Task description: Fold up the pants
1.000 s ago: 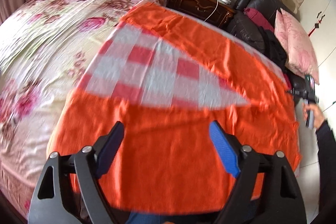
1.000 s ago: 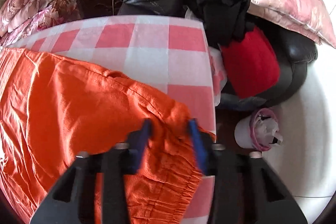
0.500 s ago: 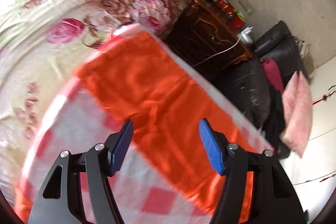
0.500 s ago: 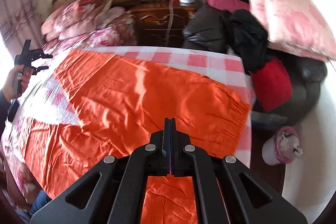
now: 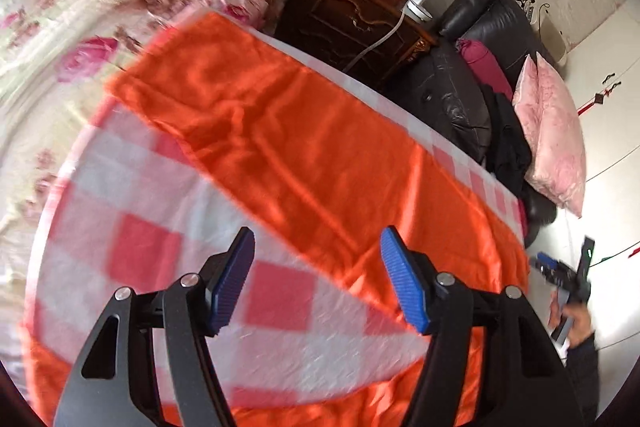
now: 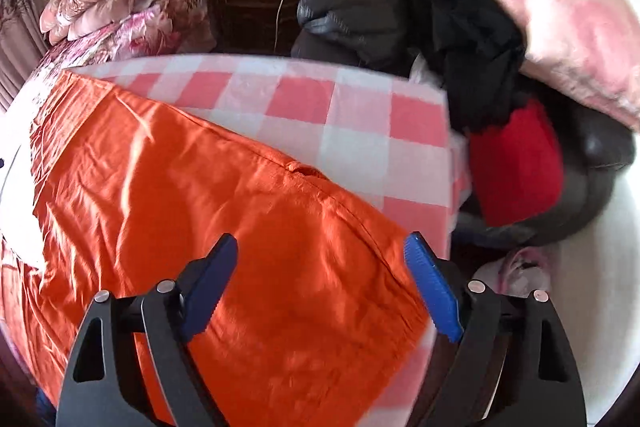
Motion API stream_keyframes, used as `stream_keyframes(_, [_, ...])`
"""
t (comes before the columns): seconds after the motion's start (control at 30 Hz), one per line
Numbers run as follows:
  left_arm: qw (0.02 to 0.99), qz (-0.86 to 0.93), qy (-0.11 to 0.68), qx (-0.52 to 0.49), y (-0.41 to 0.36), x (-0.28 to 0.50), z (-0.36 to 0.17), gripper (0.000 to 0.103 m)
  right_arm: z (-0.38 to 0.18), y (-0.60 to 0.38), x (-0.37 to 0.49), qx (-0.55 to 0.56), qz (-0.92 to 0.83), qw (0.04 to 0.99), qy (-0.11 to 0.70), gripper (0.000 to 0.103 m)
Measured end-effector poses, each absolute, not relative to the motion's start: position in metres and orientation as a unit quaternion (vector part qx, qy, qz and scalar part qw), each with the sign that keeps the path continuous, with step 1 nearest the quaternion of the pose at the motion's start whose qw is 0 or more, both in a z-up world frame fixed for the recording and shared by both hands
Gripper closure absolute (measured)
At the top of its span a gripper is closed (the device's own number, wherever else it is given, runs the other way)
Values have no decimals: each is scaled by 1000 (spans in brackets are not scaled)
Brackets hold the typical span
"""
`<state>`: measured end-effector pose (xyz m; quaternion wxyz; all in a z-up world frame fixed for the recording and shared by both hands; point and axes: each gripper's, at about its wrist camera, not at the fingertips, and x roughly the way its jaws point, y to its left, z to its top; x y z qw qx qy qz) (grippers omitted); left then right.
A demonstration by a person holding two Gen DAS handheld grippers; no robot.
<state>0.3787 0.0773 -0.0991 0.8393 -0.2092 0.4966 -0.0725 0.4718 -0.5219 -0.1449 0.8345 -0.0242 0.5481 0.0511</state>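
Note:
Bright orange pants (image 5: 304, 147) lie spread on a red-and-white checked cloth (image 5: 132, 243). One leg runs diagonally across the left wrist view, and the other leg (image 5: 360, 399) lies along the bottom. My left gripper (image 5: 316, 239) hovers open over the inner edge of the far leg, with nothing between its blue pads (image 5: 404, 287). My right gripper (image 6: 320, 245) hangs over the wide waist end of the pants (image 6: 248, 227). Its jaws are opening and grip nothing. In the left wrist view the right gripper (image 5: 560, 273) shows small at the right edge, in a person's hand.
A floral bedspread (image 5: 60, 39) and pillows lie left of the cloth. Behind it stands a dark wooden nightstand (image 5: 352, 15). A black leather sofa (image 6: 352, 7) holds a pink pillow (image 6: 560, 19), black clothes and a red cushion (image 6: 516, 163). A small bin (image 6: 520, 267) stands on the white floor.
My left gripper swung from the near leg across the checked gap to the far leg. My right gripper, closed around the waistband corner, shut fully as it lifted away, and now stands wide over the waist.

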Motion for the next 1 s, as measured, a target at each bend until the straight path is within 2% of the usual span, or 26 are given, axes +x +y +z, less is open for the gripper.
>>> stream_keyframes(0.1, [849, -61, 488, -194, 95, 371, -82, 37, -162, -522, 488, -39, 34, 822, 567, 21])
stream_keyframes(0.13, [850, -59, 486, -196, 100, 371, -79, 37, -166, -521, 489, -32, 38, 819, 572, 24])
stream_keyframes(0.17, [849, -57, 485, -202, 106, 374, -76, 37, -171, -518, 492, -23, 48, 813, 580, 48])
stream_keyframes(0.2, [848, -56, 484, -209, 112, 376, -74, 37, -175, -514, 492, -22, 54, 807, 588, 62])
stream_keyframes(0.23, [846, -55, 482, -223, 119, 382, -73, 37, -176, -511, 491, -31, 43, 809, 585, 83])
stream_keyframes(0.27, [844, -53, 481, -232, 124, 386, -74, 37, -173, -510, 487, -21, 47, 812, 582, 90])
stream_keyframes(0.43, [817, -45, 484, -310, 150, 428, -92, 37, -120, -490, 439, 14, 64, 858, 509, 92])
stream_keyframes(0.63, [790, -42, 486, -372, 164, 496, -116, 37, -55, -437, 326, 29, 146, 881, 448, 92])
stream_keyframes(0.8, [765, -41, 517, -383, 158, 551, -147, 37, -43, -417, 254, 67, 176, 875, 446, 92])
stream_keyframes(0.93, [752, -44, 524, -397, 150, 565, -163, 39, -46, -416, 218, 88, 172, 868, 457, 92])
stream_keyframes(0.97, [749, -45, 527, -400, 148, 567, -166, 42, -48, -417, 212, 96, 168, 866, 460, 92])
stream_keyframes(1.0, [746, -43, 533, -396, 146, 569, -170, 71, -49, -419, 209, 101, 166, 865, 462, 92])
